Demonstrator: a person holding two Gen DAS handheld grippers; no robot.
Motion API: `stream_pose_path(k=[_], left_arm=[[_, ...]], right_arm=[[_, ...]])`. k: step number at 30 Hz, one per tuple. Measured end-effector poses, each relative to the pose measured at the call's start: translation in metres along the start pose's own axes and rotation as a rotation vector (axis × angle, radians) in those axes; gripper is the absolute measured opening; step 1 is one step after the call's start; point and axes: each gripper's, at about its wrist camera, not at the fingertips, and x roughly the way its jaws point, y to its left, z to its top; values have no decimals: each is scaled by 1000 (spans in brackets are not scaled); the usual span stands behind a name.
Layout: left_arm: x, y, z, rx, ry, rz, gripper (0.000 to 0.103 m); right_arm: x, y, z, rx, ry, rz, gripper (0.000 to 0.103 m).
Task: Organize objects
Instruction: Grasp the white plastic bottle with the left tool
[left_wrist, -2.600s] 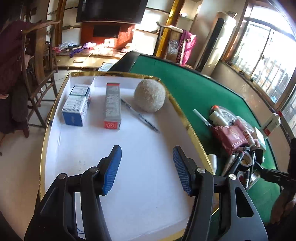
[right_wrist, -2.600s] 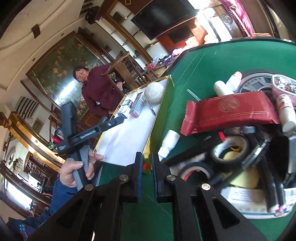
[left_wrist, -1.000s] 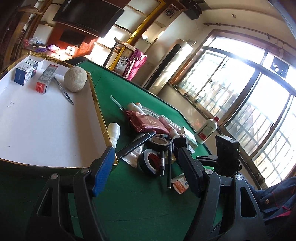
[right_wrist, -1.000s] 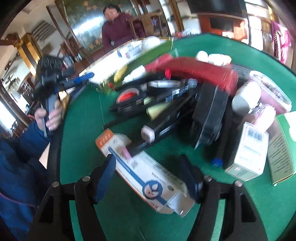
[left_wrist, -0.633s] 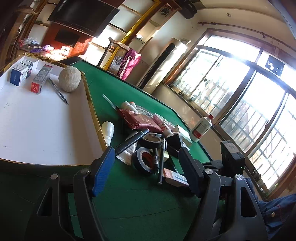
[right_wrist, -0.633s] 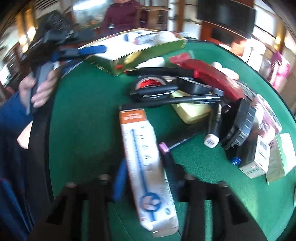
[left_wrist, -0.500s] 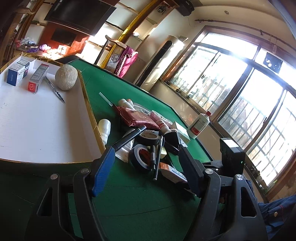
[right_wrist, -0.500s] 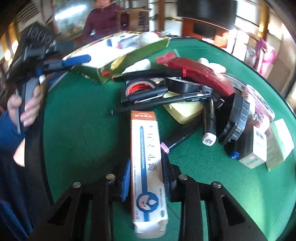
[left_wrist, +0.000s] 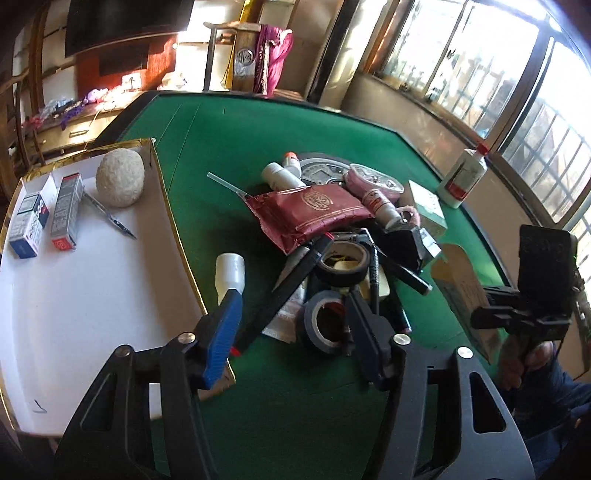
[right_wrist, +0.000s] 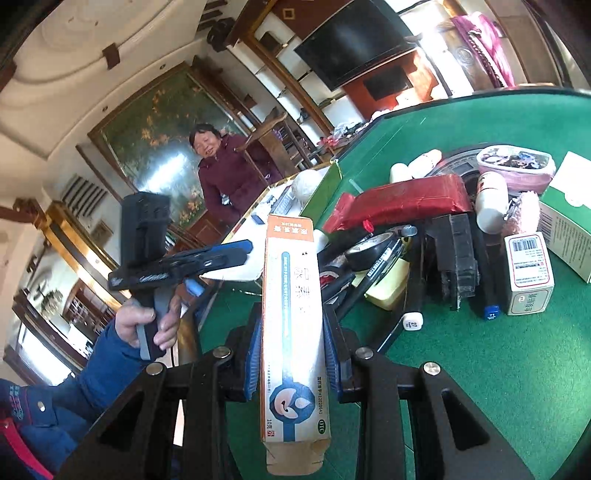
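The right gripper (right_wrist: 291, 363) pinches the orange-and-white carton (right_wrist: 291, 332), lifted clear of the green table (right_wrist: 480, 369). The left gripper (left_wrist: 291, 328), jaws just narrowed yet empty, hovers over the tape roll (left_wrist: 325, 321). Likely next: carry the carton left into the white tray (left_wrist: 92, 295).

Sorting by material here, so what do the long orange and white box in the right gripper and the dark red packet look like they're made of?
Orange-and-white box: printed matte cardboard, with brown board flaps at its open end. Dark red packet: apparently glossy foil or plastic film, crinkled, with sealed ends.

Green felt table (left_wrist: 288, 122), gold-edged white tray (left_wrist: 173, 229) at its left, cluttered pile (left_wrist: 343, 236) mid-table, perhaps a glue bottle (left_wrist: 463, 177) beyond.
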Motion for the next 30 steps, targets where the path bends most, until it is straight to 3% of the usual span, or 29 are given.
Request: stream_pose_path(k=[3, 7, 15, 19, 21, 22, 24, 26, 27, 30], left_arm=[[30, 4, 18, 3, 106, 60, 55], [61, 20, 25, -38, 210, 150, 33], [89, 25, 29, -7, 290, 234, 33], [95, 14, 27, 65, 292, 303, 33], [96, 9, 23, 105, 282, 344, 26], [100, 7, 18, 111, 300, 342, 26], [98, 3, 13, 128, 260, 362, 26], [94, 4, 10, 102, 240, 335, 25], [91, 5, 8, 93, 224, 325, 25], [77, 9, 7, 62, 182, 294, 25]], right_arm=[[-1, -4, 5, 25, -13, 8, 29], [-3, -6, 6, 44, -20, 16, 29], [-2, 2, 1, 40, 0, 34, 29], [3, 5, -1, 28, 25, 0, 29], [7, 14, -6, -4, 73, -18, 31], [11, 19, -8, -24, 103, -10, 31], [20, 33, -14, -67, 159, -15, 32], [33, 46, -22, -129, 220, -67, 51], [39, 53, -26, -153, 242, -93, 56], [58, 76, -38, -230, 296, -120, 57]])
